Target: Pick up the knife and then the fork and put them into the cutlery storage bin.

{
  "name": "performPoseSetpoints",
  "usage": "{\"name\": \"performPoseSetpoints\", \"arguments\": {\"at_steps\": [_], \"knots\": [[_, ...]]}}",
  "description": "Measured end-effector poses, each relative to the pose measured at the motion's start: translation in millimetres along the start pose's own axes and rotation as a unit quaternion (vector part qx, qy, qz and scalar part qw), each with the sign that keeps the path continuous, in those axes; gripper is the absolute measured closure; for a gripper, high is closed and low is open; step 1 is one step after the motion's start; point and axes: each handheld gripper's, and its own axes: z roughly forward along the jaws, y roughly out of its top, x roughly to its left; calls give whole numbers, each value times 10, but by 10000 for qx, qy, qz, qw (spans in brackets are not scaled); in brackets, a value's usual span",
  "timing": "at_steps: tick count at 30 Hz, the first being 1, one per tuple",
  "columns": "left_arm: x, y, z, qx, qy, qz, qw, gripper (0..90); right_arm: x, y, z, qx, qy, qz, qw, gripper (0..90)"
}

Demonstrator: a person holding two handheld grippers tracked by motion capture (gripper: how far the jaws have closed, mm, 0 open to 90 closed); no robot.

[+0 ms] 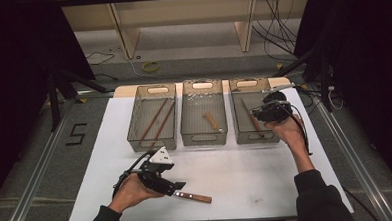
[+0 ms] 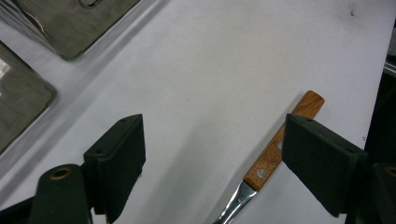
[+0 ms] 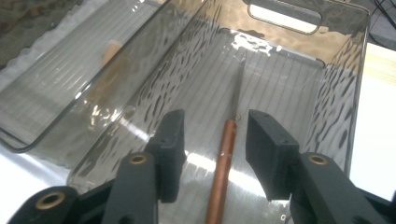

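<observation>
Left gripper point(image 1: 179, 185) — wooden-handled knife point(image 1: 192, 195)

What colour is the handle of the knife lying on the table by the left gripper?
Light orange-brown wood with silver rivets; the knife handle shows best in the left gripper view.

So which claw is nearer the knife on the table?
Left. The left claw sits open right at the knife, its handle beside one jaw. The right claw is over the right bin, far off.

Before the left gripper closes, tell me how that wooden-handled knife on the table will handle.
The knife looks rigid, with a riveted wooden handle, so it likely won't flex. Its polished blade may be slippery, so the handle seems safer. Lying flat on the table, it should slide, not roll.
</observation>
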Motion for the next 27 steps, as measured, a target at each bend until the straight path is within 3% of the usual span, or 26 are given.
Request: {"name": "performPoseSetpoints", "arguments": {"at_steps": [4, 8, 14, 22, 23, 27], "knots": [[4, -1, 4, 29, 10, 26, 10000, 211, 35, -19, -75, -80, 83, -18, 9999, 503], [14, -5, 4, 51, 25, 31, 10000, 212, 104, -55, -168, -256, 321, -54, 9991, 444], [17, -6, -6, 67, 52, 58, 9999, 211, 283, -146, -322, -388, 842, -177, 9955, 393], [9, -13, 21, 304, 0, 253, 9992, 218, 494, -355, -486, -485, 1286, -303, 9900, 352], [-14, -14, 41, 411, -26, 367, 9985, 218, 511, -383, -493, -466, 1349, -311, 9893, 352], [-57, -12, 77, 531, -135, 493, 9973, 222, 577, -486, -511, -404, 1411, -391, 9884, 344]]}}
